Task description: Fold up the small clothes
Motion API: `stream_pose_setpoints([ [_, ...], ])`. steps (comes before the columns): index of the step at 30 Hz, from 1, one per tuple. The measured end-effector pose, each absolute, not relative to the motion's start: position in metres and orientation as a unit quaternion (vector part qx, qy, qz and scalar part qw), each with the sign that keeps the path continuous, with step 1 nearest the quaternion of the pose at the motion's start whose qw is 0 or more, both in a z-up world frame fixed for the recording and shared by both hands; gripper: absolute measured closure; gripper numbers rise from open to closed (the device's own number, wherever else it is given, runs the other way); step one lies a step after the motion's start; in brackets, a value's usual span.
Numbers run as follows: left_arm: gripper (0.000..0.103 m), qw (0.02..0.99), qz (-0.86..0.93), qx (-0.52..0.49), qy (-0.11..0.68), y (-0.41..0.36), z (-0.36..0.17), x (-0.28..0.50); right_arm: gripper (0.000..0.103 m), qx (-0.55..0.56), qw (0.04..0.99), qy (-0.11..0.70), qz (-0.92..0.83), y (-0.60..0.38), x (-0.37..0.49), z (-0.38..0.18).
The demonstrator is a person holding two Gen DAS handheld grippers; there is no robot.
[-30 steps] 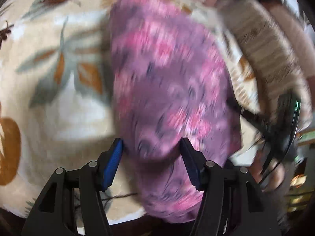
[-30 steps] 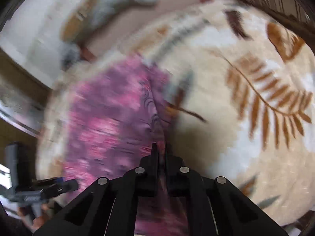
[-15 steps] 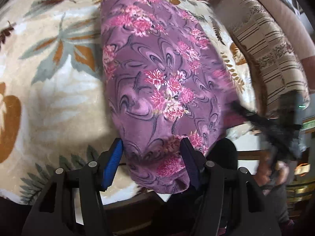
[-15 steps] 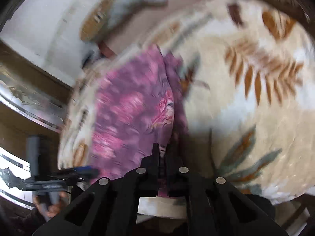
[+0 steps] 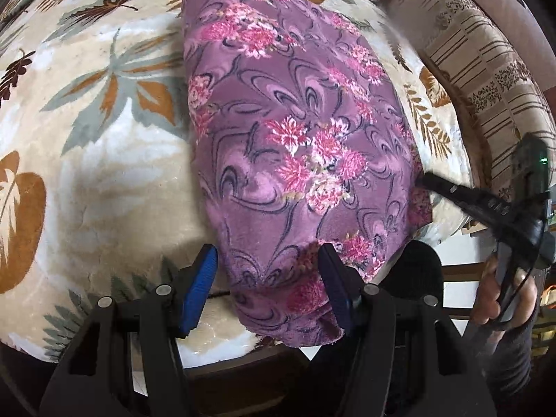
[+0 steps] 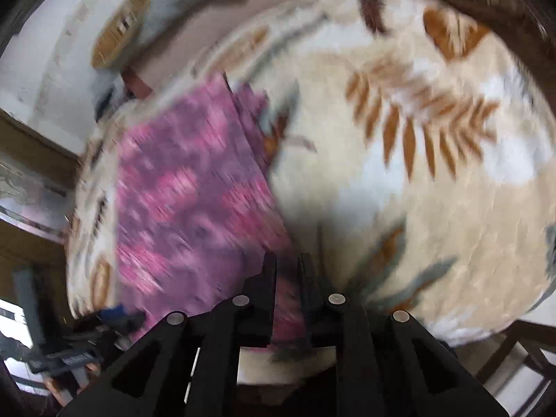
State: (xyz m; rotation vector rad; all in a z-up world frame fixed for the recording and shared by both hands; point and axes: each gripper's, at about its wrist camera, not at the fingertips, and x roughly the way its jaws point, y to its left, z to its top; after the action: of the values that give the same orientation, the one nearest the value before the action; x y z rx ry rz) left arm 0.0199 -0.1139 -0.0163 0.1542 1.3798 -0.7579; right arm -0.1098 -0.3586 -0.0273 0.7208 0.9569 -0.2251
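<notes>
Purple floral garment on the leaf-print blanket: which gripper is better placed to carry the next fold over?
Right. The right gripper is clamped on the purple floral garment's edge, while the left gripper is open, its fingers merely straddling the near end, gripping nothing.

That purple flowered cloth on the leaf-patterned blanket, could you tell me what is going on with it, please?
A person with a handheld gripper in each hand is folding the purple flowered fleece garment, which lies on a cream leaf-patterned blanket. The right gripper is shut on the garment's edge. The left gripper is open, its blue-padded fingers set either side of the near end, which hangs over the blanket's edge. The right wrist view is blurred.
</notes>
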Motion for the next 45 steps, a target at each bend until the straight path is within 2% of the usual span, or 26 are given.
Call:
stream_pose_setpoints([
  [3, 0.044, 0.711, -0.346, 0.064, 0.609, -0.113, -0.006, 0.021, 0.076, 0.331, 0.851, 0.398, -0.087, -0.352, -0.104, -0.005],
  [5, 0.044, 0.72, -0.347, 0.062, 0.598, -0.115, -0.001, 0.023, 0.074, 0.313, 0.866, 0.383, -0.068, -0.341, -0.093, -0.001],
  [8, 0.044, 0.722, -0.33, 0.08, 0.603, -0.119, -0.014, 0.027, 0.075, 0.286, 0.858, 0.423, -0.054, -0.325, -0.072, -0.025],
  [10, 0.044, 0.709, -0.325, 0.08, 0.62, -0.119, -0.027, 0.03, 0.074, 0.253, 0.831, 0.489, -0.076, -0.32, -0.058, -0.054],
  [12, 0.044, 0.699, -0.332, 0.057, 0.631, -0.114, -0.024, 0.038, 0.069, 0.265, 0.837, 0.473, -0.073, -0.323, -0.053, -0.045],
  [14, 0.044, 0.709, -0.333, 0.033, 0.621, -0.109, -0.01, 0.054, 0.069, 0.277, 0.846, 0.45, -0.066, -0.333, -0.044, -0.028],
  [17, 0.044, 0.737, -0.32, 0.012, 0.595, -0.111, 0.015, 0.094, 0.055, 0.296, 0.859, 0.41, -0.081, -0.359, -0.018, -0.008],
  [23, 0.044, 0.756, -0.276, -0.022, 0.593, -0.144, 0.02, 0.17, 0.055, 0.339, 0.839, 0.415, -0.097, -0.393, 0.052, -0.019],
  [25, 0.044, 0.757, -0.26, -0.03, 0.599, -0.15, 0.015, 0.185, 0.058, 0.346, 0.834, 0.417, -0.1, -0.393, 0.068, -0.029],
  [26, 0.044, 0.755, -0.254, -0.031, 0.603, -0.152, 0.009, 0.19, 0.072, 0.34, 0.837, 0.416, -0.103, -0.392, 0.07, -0.031],
  [27, 0.043, 0.753, -0.243, -0.027, 0.61, -0.154, -0.001, 0.197, 0.091, 0.318, 0.841, 0.42, -0.121, -0.39, 0.074, -0.038],
  [29, 0.033, 0.742, -0.225, -0.028, 0.63, -0.157, -0.021, 0.204, 0.091, 0.298, 0.827, 0.455, -0.143, -0.391, 0.08, -0.058],
  [32, 0.031, 0.713, -0.224, -0.081, 0.66, -0.143, -0.04, 0.211, 0.089, 0.297, 0.831, 0.451, -0.131, -0.398, 0.078, -0.059],
  [35, 0.031, 0.705, -0.25, -0.094, 0.657, -0.127, -0.025, 0.207, 0.076, 0.322, 0.842, 0.42, -0.106, -0.409, 0.054, -0.042],
  [36, 0.032, 0.708, -0.263, -0.091, 0.649, -0.118, -0.017, 0.201, 0.062, 0.334, 0.841, 0.415, -0.098, -0.414, 0.044, -0.041],
  [38, 0.032, 0.707, -0.282, -0.092, 0.642, -0.108, -0.009, 0.193, 0.048, 0.362, 0.835, 0.408, -0.072, -0.421, 0.023, -0.043],
  [40, 0.032, 0.692, -0.307, -0.11, 0.644, -0.1, -0.01, 0.178, 0.047, 0.37, 0.833, 0.407, -0.059, -0.422, 0.005, -0.051],
  [44, 0.028, 0.633, -0.355, -0.165, 0.668, -0.102, -0.034, 0.15, 0.038, 0.381, 0.818, 0.431, -0.022, -0.409, -0.004, -0.079],
  [45, 0.024, 0.62, -0.358, -0.165, 0.678, -0.107, -0.043, 0.142, 0.032, 0.377, 0.823, 0.425, -0.005, -0.402, -0.004, -0.083],
])
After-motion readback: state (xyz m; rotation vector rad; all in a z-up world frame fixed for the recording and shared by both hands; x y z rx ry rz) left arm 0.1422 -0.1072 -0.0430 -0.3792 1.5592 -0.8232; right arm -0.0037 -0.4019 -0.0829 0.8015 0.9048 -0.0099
